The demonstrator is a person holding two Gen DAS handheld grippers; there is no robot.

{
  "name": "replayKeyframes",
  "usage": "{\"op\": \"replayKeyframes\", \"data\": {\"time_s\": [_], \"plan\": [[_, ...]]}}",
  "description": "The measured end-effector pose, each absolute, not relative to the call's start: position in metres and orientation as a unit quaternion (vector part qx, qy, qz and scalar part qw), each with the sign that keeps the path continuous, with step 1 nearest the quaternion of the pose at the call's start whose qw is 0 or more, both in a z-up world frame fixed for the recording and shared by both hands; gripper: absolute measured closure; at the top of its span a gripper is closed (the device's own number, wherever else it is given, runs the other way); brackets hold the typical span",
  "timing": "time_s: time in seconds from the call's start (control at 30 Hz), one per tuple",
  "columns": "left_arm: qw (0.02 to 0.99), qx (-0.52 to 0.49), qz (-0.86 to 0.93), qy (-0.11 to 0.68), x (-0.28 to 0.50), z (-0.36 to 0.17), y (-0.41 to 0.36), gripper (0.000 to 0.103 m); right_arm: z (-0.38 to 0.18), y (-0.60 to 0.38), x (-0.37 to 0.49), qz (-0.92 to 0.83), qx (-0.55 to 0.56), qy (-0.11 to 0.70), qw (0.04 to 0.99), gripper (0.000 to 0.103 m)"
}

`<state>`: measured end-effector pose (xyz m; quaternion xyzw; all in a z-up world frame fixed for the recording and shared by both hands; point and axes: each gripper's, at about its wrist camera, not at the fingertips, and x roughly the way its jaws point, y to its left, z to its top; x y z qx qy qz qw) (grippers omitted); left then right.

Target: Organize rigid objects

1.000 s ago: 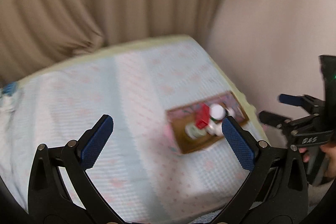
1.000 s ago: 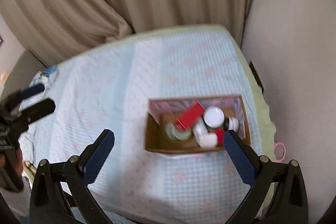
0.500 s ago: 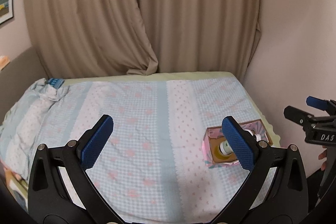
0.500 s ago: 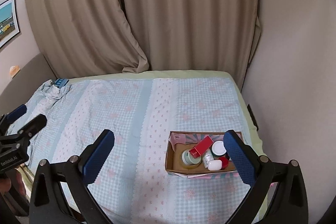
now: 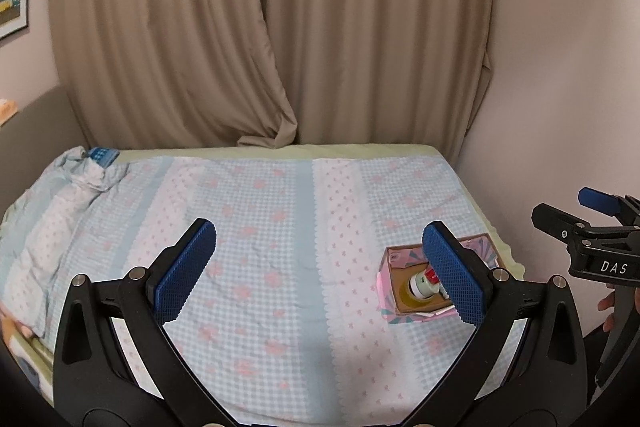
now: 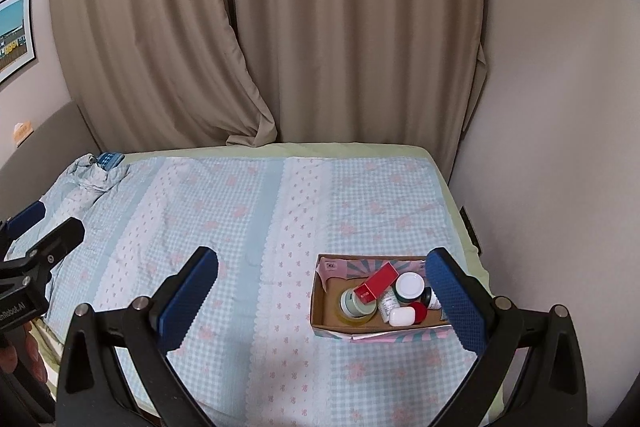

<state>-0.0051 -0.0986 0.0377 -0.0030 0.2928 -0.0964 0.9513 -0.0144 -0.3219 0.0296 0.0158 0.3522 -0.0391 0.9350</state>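
A cardboard box [image 6: 320,307] with pink and teal patterned flaps lies on the bed at the right. Inside it are a red carton [image 6: 378,285], a white-lidded jar [image 6: 409,286], a green-lidded jar [image 6: 354,303], a small white case [image 6: 402,316] and other small containers. My right gripper [image 6: 322,303] hangs open above the bed, its right finger in front of the box's right end. My left gripper [image 5: 318,273] is open too, held over the bed's middle; its right finger hides part of the box [image 5: 390,291]. Nothing sits between either pair of fingers.
The bed [image 6: 248,211] wears a blue checked cover with pink flowers. Crumpled fabric with a blue item [image 6: 110,159] lies at its far left corner. Beige curtains [image 6: 320,27] hang behind, a plain wall [image 6: 560,147] runs along the right, and a framed picture [image 6: 14,35] hangs at left.
Both grippers have pulled back and tilted up from looking down at the box, so the curtains and whole bed show now. The box looks smaller and farther. Both stay open.
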Motion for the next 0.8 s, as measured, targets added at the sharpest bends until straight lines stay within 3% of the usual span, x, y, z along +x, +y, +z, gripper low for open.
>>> {"op": "replayKeyframes", "data": {"time_s": [0.8], "plan": [[0.952, -0.009, -0.101, 0.288, -0.0003, 0.0347, -0.1059, 0.000, 0.0260, -0.3240, -0.0134, -0.045, 0.018, 0.352, 0.935, 0.000]]}}
